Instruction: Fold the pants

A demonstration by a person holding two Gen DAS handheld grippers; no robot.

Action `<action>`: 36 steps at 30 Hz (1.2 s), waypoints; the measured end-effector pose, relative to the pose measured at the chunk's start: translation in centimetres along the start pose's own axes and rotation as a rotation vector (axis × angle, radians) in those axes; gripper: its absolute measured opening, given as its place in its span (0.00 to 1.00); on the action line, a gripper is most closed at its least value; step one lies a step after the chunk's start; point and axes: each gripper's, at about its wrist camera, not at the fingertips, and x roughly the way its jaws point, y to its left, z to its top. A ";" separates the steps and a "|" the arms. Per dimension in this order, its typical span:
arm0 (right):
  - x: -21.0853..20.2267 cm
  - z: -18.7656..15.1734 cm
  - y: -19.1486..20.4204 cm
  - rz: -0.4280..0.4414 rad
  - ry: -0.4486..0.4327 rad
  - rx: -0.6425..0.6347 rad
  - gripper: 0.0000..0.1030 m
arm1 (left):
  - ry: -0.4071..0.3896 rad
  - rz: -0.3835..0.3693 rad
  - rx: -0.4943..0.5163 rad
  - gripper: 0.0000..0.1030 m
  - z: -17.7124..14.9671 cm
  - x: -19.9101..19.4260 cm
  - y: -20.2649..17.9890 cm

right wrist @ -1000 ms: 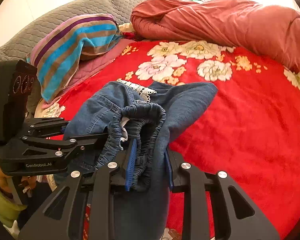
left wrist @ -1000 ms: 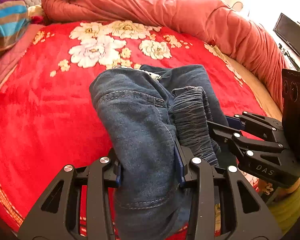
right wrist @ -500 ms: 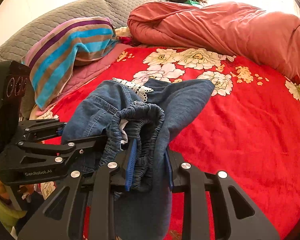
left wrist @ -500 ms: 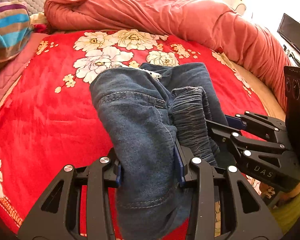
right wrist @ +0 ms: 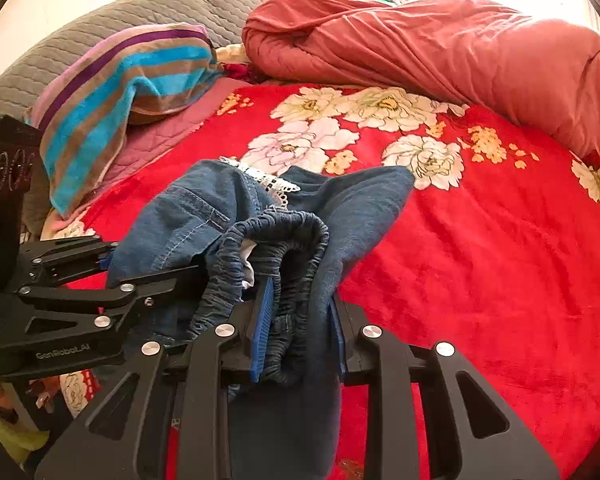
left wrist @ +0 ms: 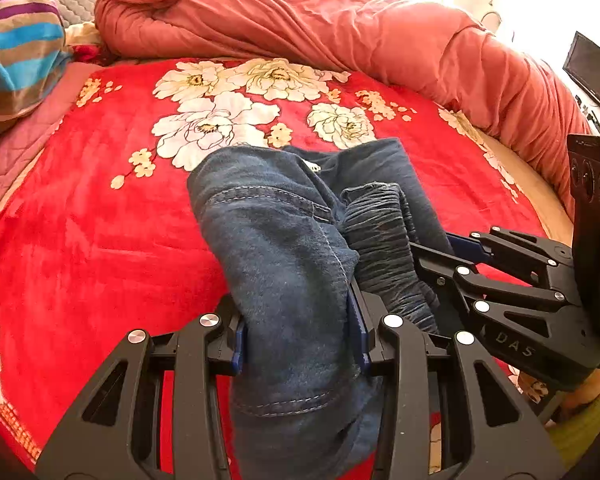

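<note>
Blue denim pants (left wrist: 284, 240) with an elastic waistband (right wrist: 284, 236) and a white lace trim (right wrist: 268, 178) hang bunched between both grippers above the red floral bedspread (left wrist: 80, 240). My left gripper (left wrist: 300, 336) is shut on a thick fold of the pants. My right gripper (right wrist: 300, 320) is shut on the gathered waistband. Each gripper shows in the other's view, the right one (left wrist: 452, 252) at the right and the left one (right wrist: 112, 264) at the left, close side by side. The fabric hides the fingertips.
A rolled salmon duvet (left wrist: 340, 32) lies along the far and right side of the bed. A striped pillow (right wrist: 128, 80) and a grey quilted pillow (right wrist: 112, 28) lie at the head. A dark screen (left wrist: 592, 72) stands at the right beyond the bed.
Both grippers have moved back and up with the pants still held; more of the bedspread's flowers and the duvet show beyond the pants. The grips have not changed.
</note>
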 end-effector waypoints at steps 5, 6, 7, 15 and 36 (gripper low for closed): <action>0.8 -0.4 -0.7 -0.030 0.022 0.023 0.26 | 0.011 0.010 -0.017 0.30 -0.3 0.7 0.6; 0.9 -0.4 -0.9 -0.035 0.027 0.026 0.26 | 0.013 0.012 -0.018 0.30 -0.3 0.8 0.7; 1.1 -0.5 -1.0 -0.043 0.035 0.030 0.26 | 0.017 0.014 -0.022 0.31 -0.4 1.0 0.8; 2.3 -1.5 -2.2 -0.083 0.096 0.071 0.41 | 0.052 0.039 -0.028 0.40 -1.0 2.3 1.4; 1.2 -1.9 -2.8 -0.152 0.083 0.086 0.73 | 0.054 0.030 -0.053 0.51 -1.5 1.6 1.5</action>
